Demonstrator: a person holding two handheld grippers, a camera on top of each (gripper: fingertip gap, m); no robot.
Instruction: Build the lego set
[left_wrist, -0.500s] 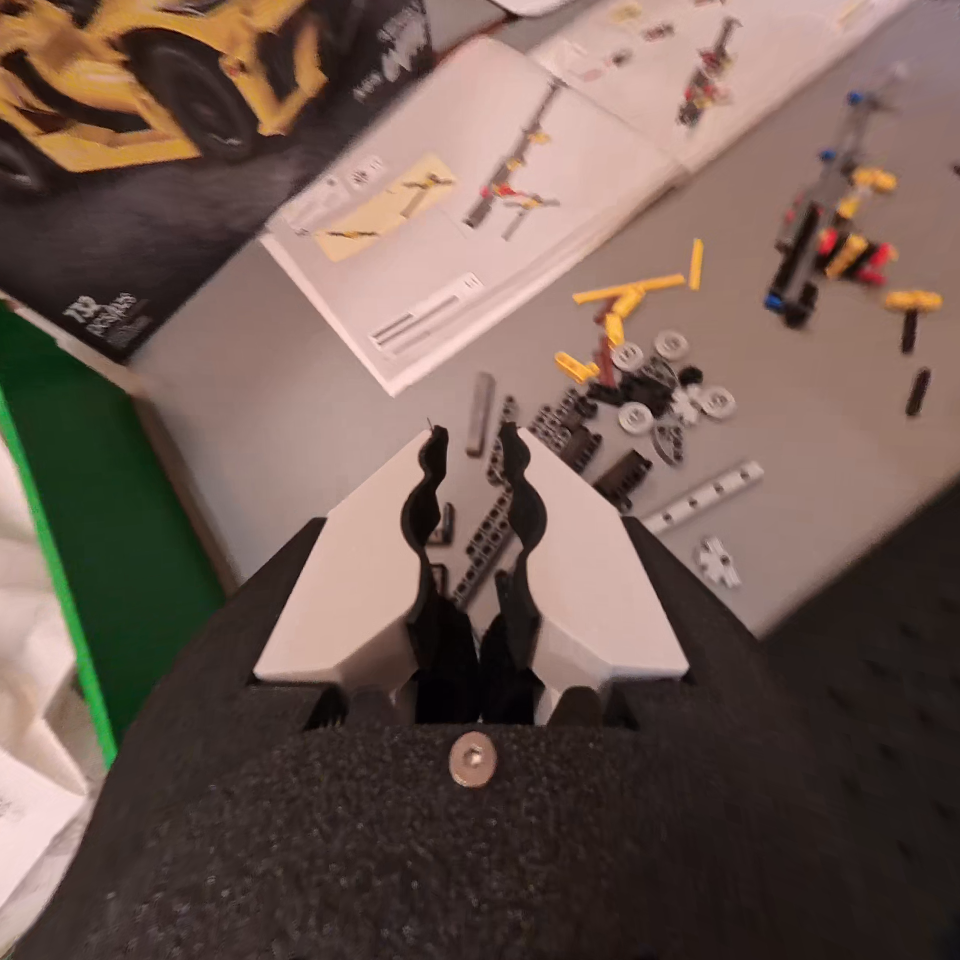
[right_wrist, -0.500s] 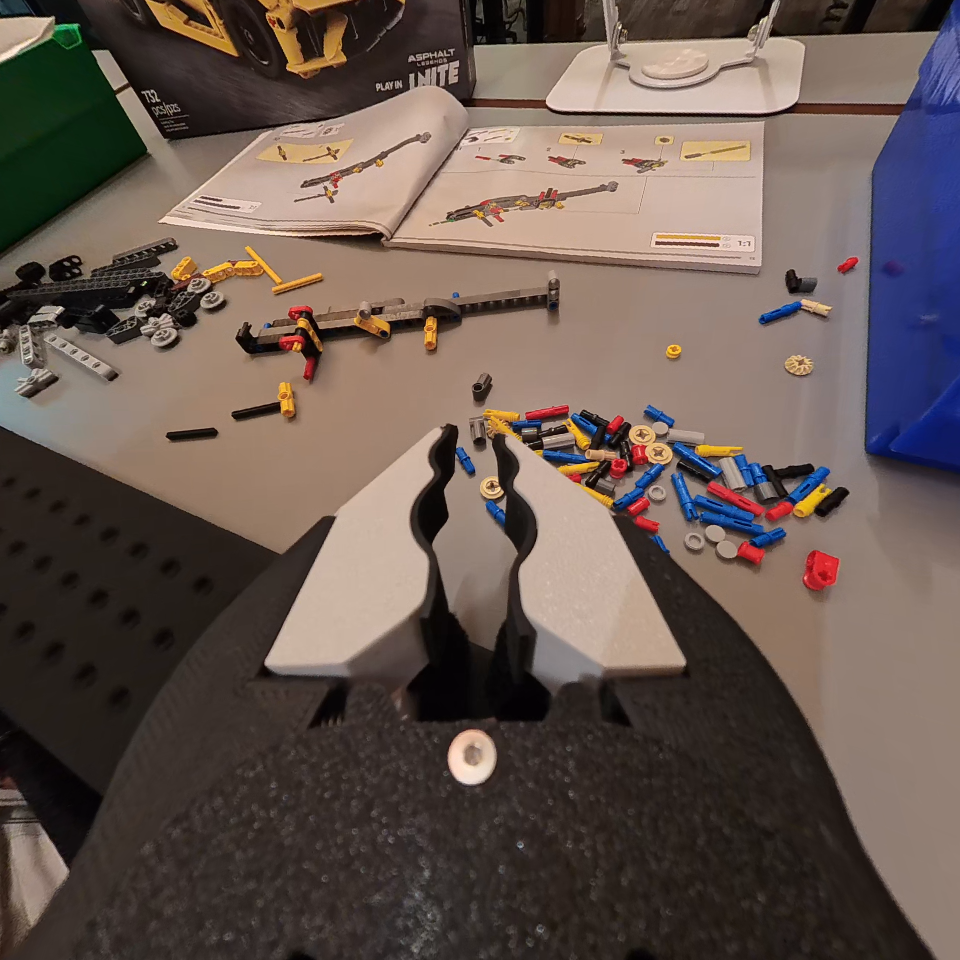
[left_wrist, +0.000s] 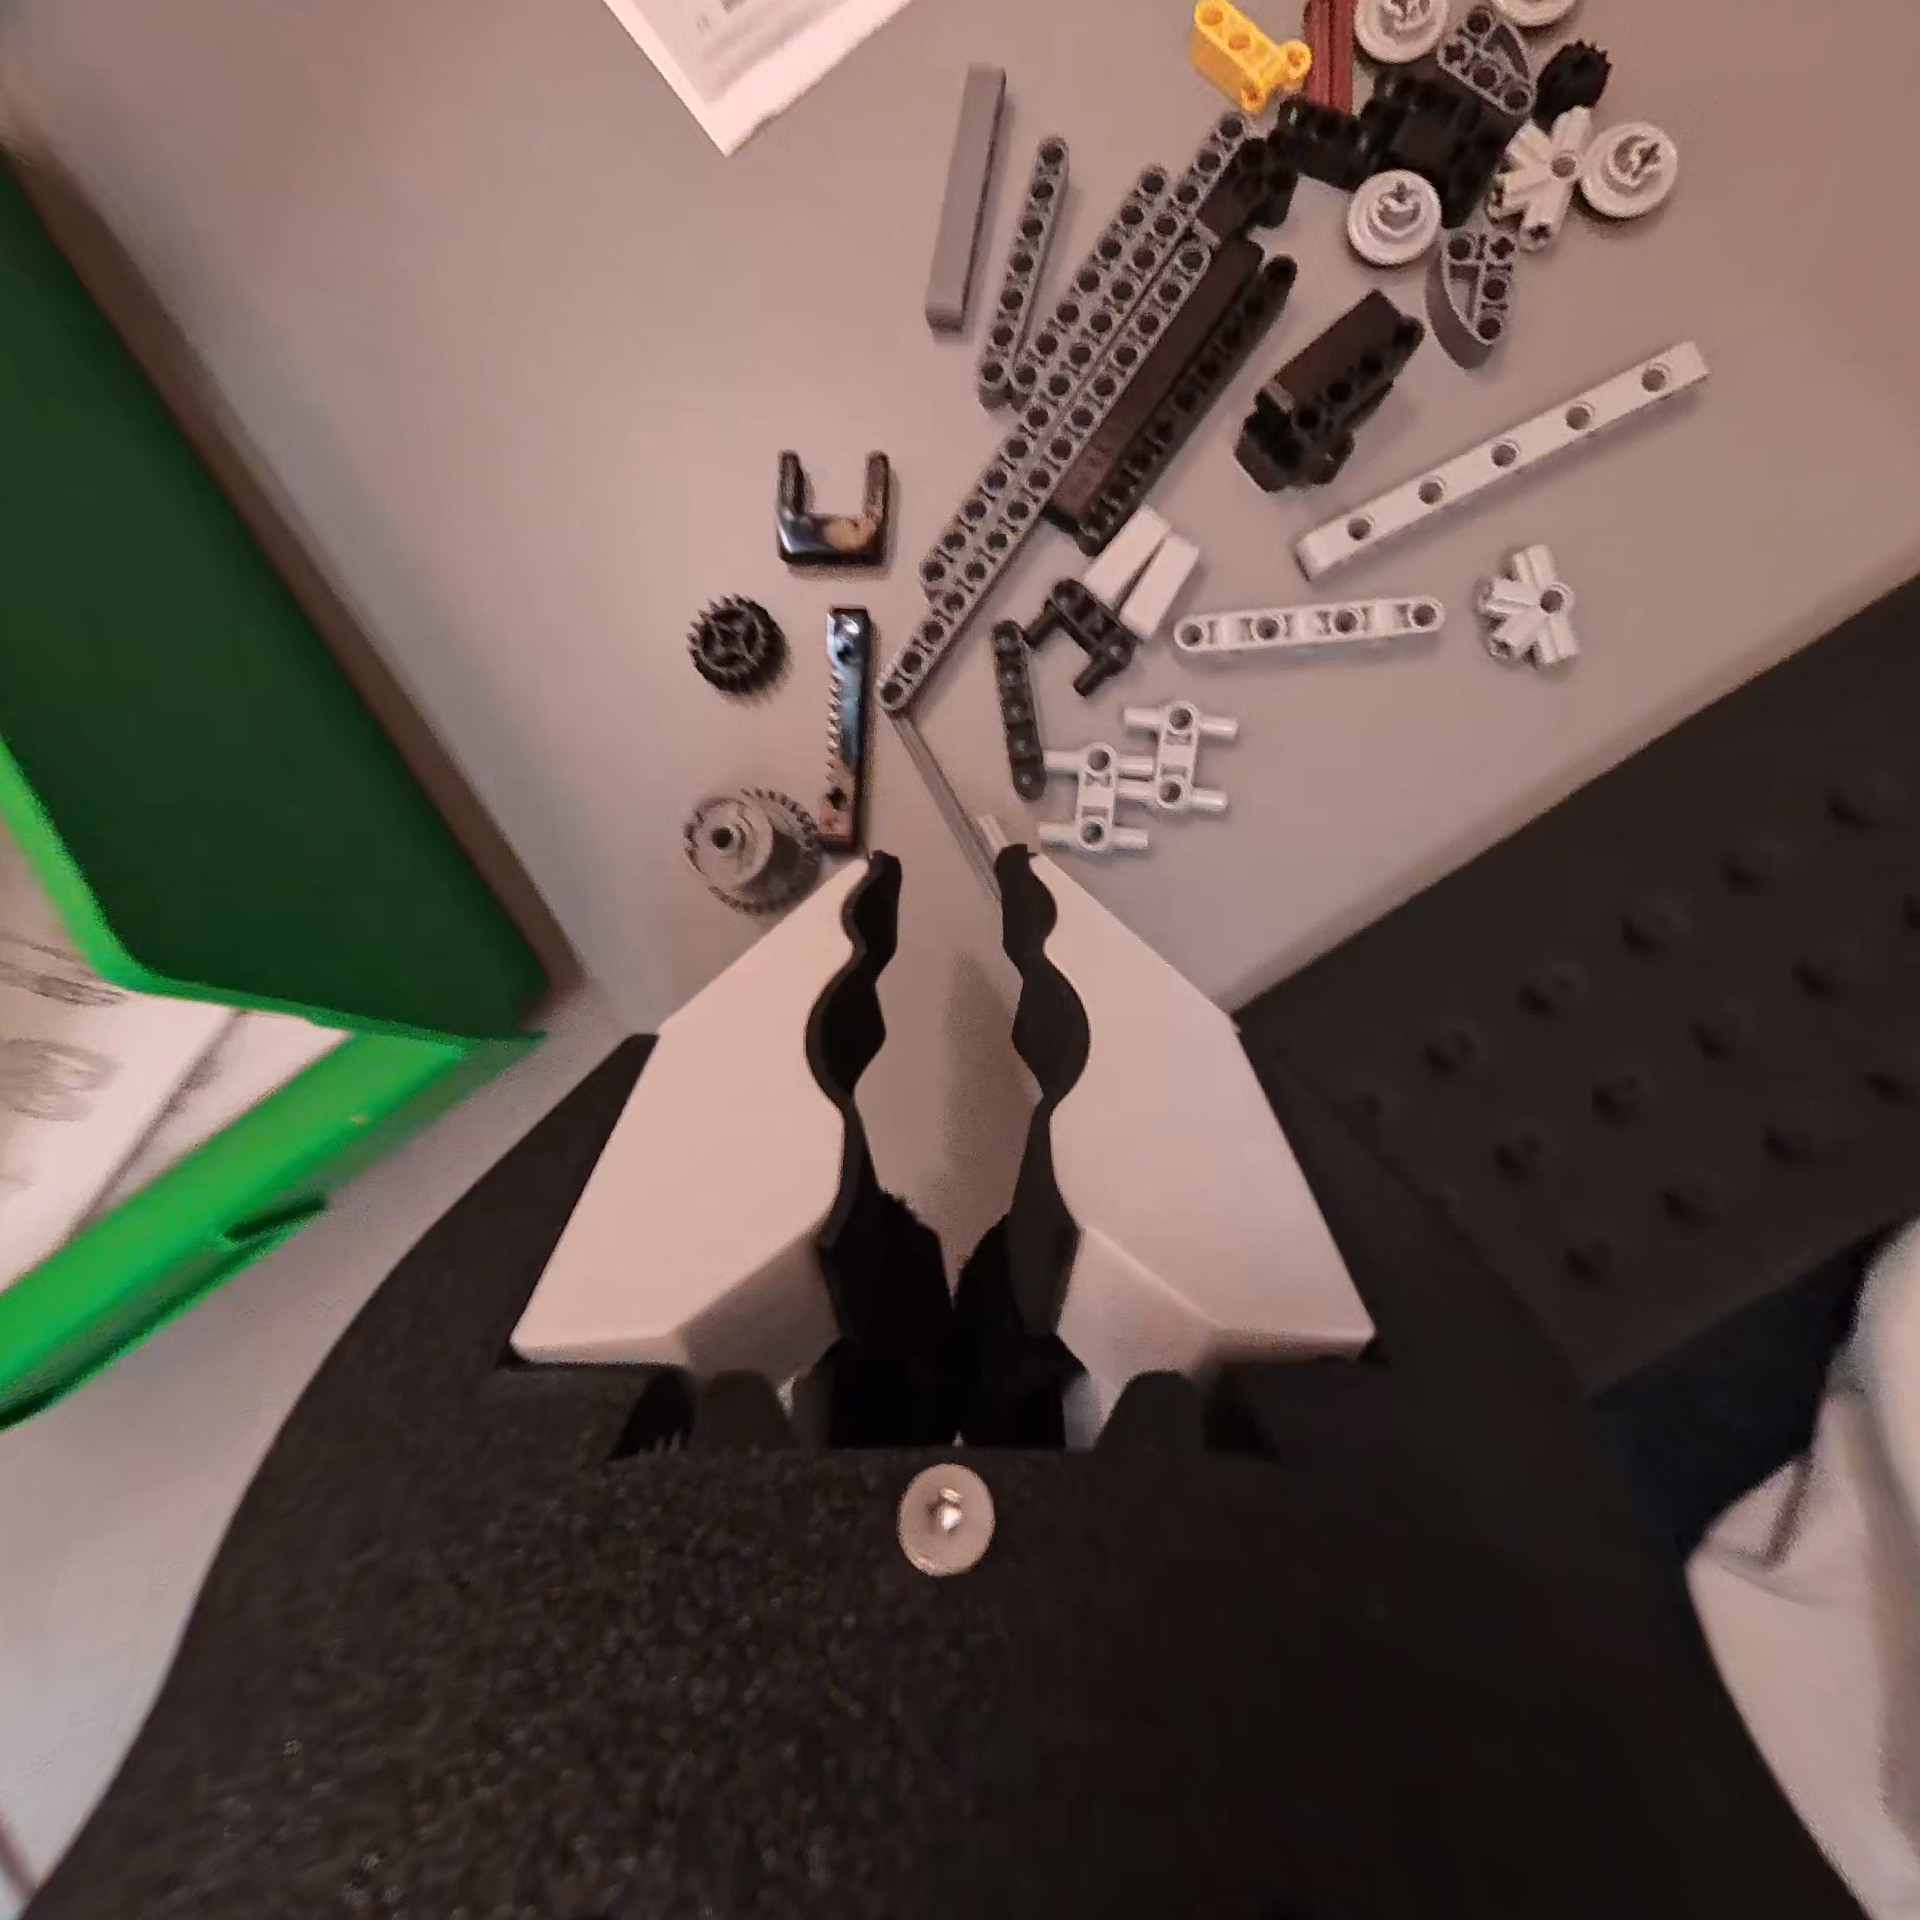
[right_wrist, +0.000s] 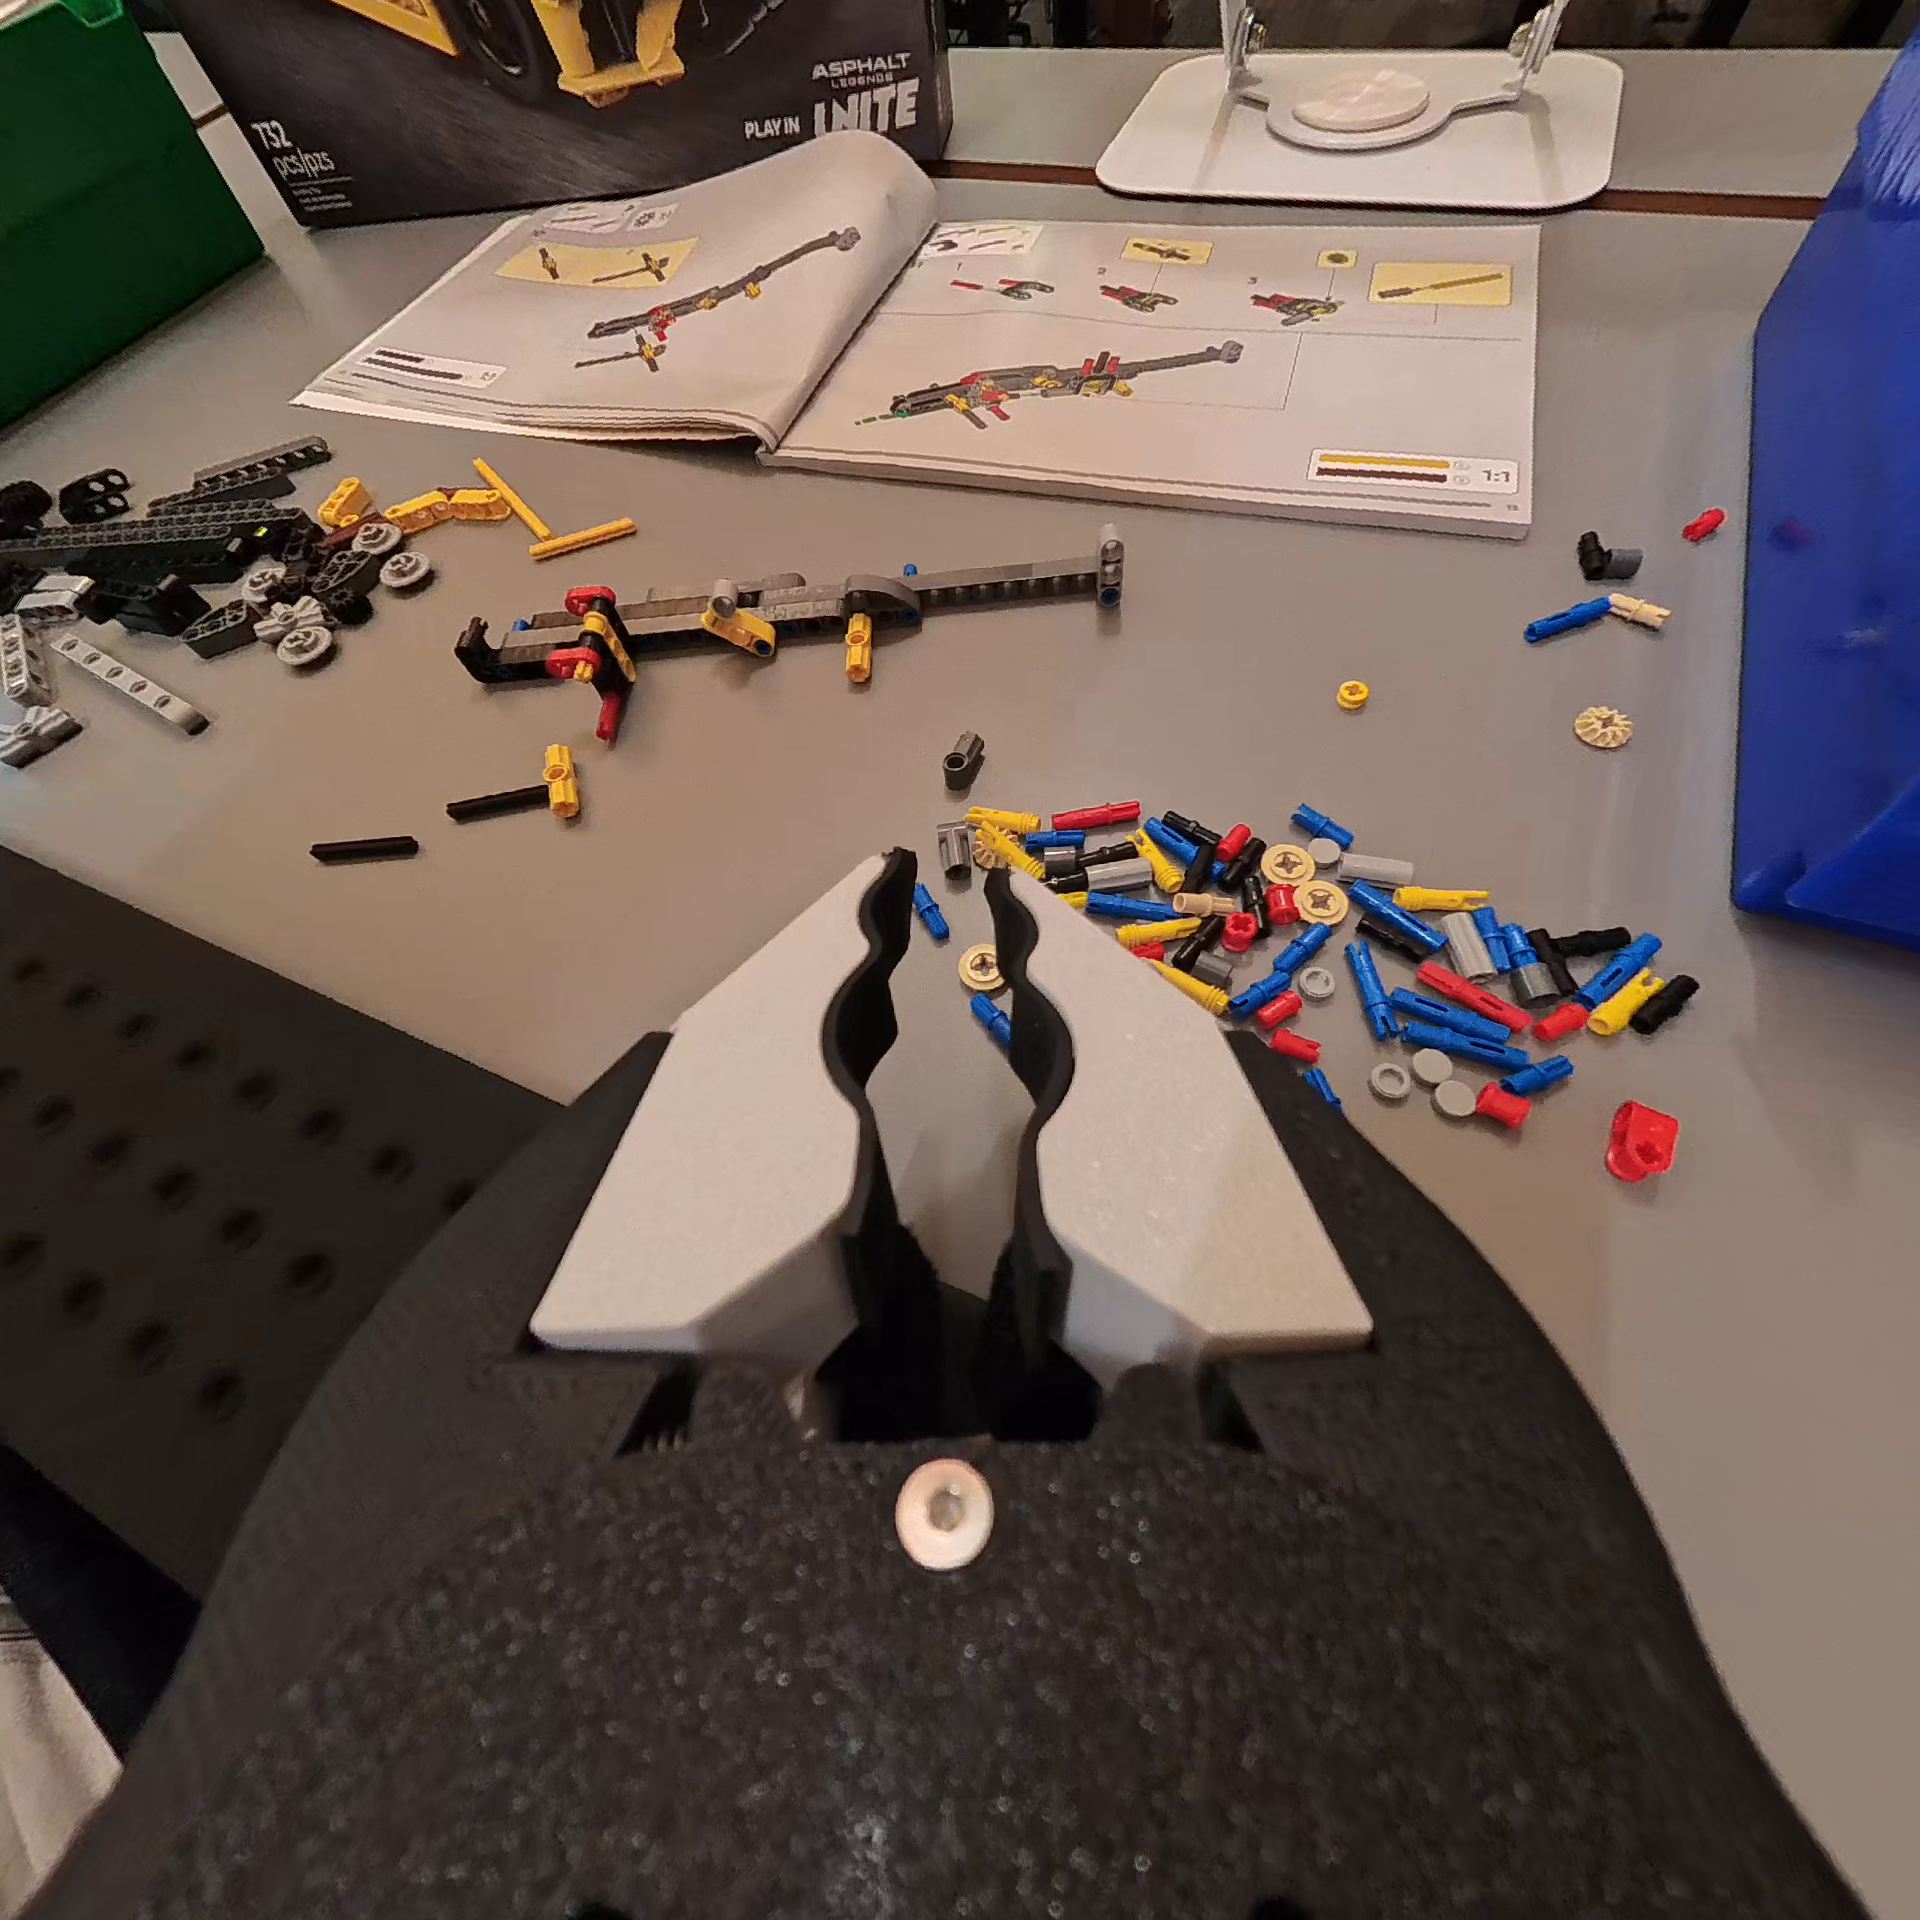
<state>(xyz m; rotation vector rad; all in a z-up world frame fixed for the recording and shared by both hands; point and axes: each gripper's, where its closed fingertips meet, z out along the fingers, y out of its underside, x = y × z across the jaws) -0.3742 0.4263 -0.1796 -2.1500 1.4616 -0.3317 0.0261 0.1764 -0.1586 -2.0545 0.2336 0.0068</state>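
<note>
Bearing printed writing and a yellow car picture, the dark set box (right_wrist: 561, 94) stands at the far edge of the grey worktop (right_wrist: 727, 914), behind the open instruction booklet (right_wrist: 935, 353). The half-built beam assembly (right_wrist: 790, 613) lies well beyond the right gripper (right_wrist: 948, 871), whose fingers stand narrowly apart, empty, just short of the coloured pin pile (right_wrist: 1351, 935). The left gripper (left_wrist: 943, 857), fingers likewise parted and empty, points at grey and black beams (left_wrist: 1101, 343). A green bin (left_wrist: 208, 727) sits left, contents unclear.
</note>
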